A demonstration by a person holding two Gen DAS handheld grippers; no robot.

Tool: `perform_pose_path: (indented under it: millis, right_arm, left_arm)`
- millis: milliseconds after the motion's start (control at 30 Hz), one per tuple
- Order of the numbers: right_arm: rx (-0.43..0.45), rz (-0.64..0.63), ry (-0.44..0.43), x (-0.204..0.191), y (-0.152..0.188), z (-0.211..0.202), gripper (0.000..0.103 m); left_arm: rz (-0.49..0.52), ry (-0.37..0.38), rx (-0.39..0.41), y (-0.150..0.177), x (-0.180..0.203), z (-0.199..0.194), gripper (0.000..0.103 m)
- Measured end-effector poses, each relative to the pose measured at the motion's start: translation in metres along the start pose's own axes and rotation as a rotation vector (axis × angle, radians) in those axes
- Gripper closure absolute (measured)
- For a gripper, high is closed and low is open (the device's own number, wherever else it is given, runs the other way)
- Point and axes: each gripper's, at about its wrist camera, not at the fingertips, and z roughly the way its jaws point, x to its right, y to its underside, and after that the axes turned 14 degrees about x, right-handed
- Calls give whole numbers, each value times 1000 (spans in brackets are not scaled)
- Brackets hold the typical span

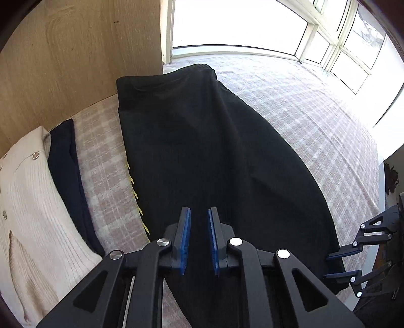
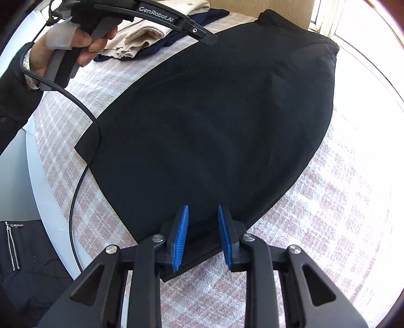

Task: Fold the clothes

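1. Between our left gripper's (image 1: 199,239) blue ribbed pads there is a narrow gap with nothing pinched; they hover above the near part of the black knit garment (image 1: 214,156).
2. Our right gripper (image 2: 202,237) stands a little wider, straddling the garment's near corner hem; we cannot tell whether the pads press on the cloth.
3. Outward, the garment lies flat on the pale pink checked bedspread (image 1: 303,113). Its long axis runs from us toward the bright window (image 1: 240,22), with the gathered waistband at the far end and the straight hem near.
4. A folded cream ribbed cardigan (image 1: 30,201) and a navy folded piece (image 1: 68,171) sit to the left, apart from it.
5. Risk, as we judge it: grabbing only the top layer would drag the fold crooked, and the left gripper's black cable (image 2: 83,161), which crosses the near-left corner, could snag it.
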Motion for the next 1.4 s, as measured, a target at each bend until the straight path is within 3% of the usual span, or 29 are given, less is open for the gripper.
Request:
perform_pose_path:
  millis: [33, 100, 133, 233, 333, 500, 600, 767, 967, 1100, 1233, 1300, 1400]
  right_arm:
    - [12, 36, -12, 4, -1, 0, 80]
    - [63, 103, -32, 10, -9, -7, 95]
    - [90, 123, -26, 12, -17, -12, 98]
    - [153, 163, -12, 22, -49, -16, 98]
    - [185, 163, 60, 39, -90, 9, 98]
    - [178, 211, 151, 89, -132, 56, 98]
    - [169, 272, 139, 113, -145, 75, 98]
    - [129, 282, 160, 128, -143, 90, 98]
    - [132, 262, 163, 125, -143, 97, 98]
    - [183, 291, 126, 121, -137, 75, 98]
    - [241, 320, 107, 127, -152, 66, 98]
    - [233, 319, 105, 129, -156, 72, 98]
    - [148, 288, 142, 130, -153, 97, 98]
  left_arm:
    - [22, 11, -14, -4, -3, 11, 94]
    - [28, 24, -36, -4, -14, 24, 103]
    - [19, 33, -52, -3, -21, 32, 103]
    - [15, 64, -50, -1, -33, 40, 103]
    - [55, 50, -33, -8, -38, 33, 103]
    - [75, 11, 41, -59, -63, 37, 103]
    - [83, 7, 48, -87, -80, 58, 103]
    - [107, 14, 9, -109, -104, 101, 102]
    - [198, -55, 15, -115, -109, 129, 101]
    - [205, -41, 56, -118, -109, 123, 101]
    - [222, -58, 60, -114, -110, 108, 101]
    - [212, -60, 58, -112, -111, 97, 101]
    - [213, -62, 69, -106, -108, 72, 101]
